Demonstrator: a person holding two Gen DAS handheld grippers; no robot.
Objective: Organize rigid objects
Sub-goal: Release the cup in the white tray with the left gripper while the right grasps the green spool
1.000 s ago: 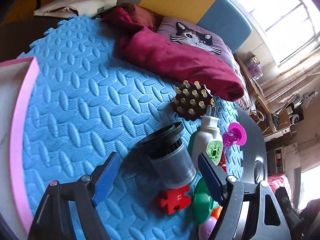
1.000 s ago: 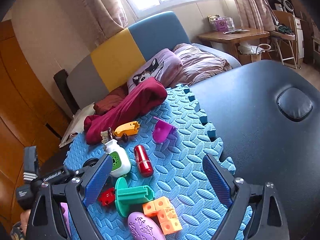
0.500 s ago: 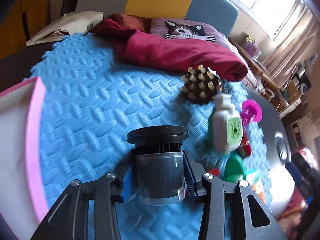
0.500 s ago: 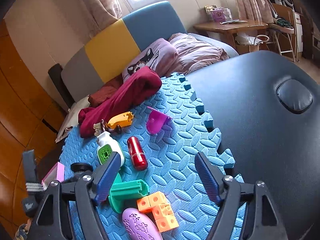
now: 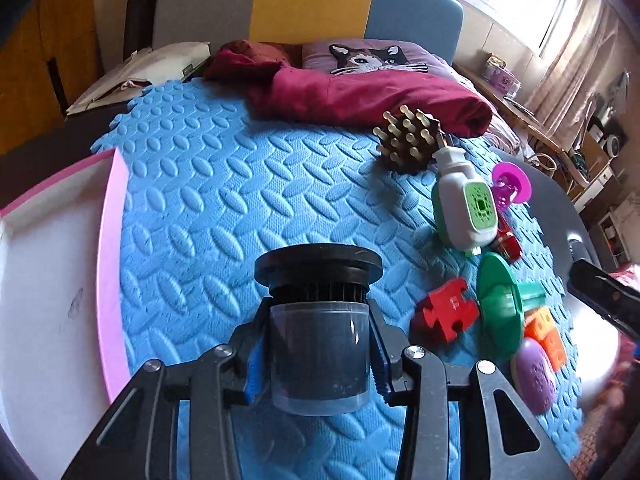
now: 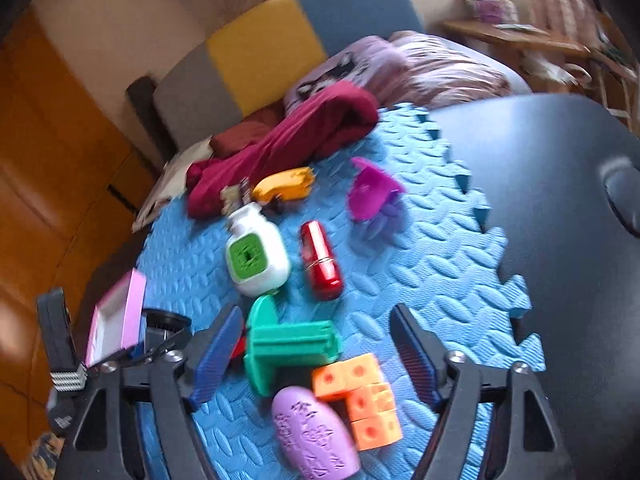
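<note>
Left claw (image 5: 318,354): clenched on a grey cylindrical canister with a black flanged cap (image 5: 318,320), held upright above the blue foam mat (image 5: 208,200), blue pads pressed to both sides.

Right claw (image 6: 316,354): released, jaws spread wide, hovering over a green spool-shaped piece (image 6: 286,346), orange linked cubes (image 6: 362,394) and a purple embossed oval (image 6: 314,432).

Pink-rimmed white tray (image 5: 48,276): at the mat's left edge, beside the held canister.

Loose on the mat: white bottle with green label (image 6: 256,256), red metallic capsule (image 6: 320,260), magenta scoop (image 6: 370,190), yellow toy (image 6: 284,184), red puzzle piece (image 5: 446,314), brown pegged brush (image 5: 408,140).

Maroon cloth (image 5: 360,96): along the mat's far edge.
</note>
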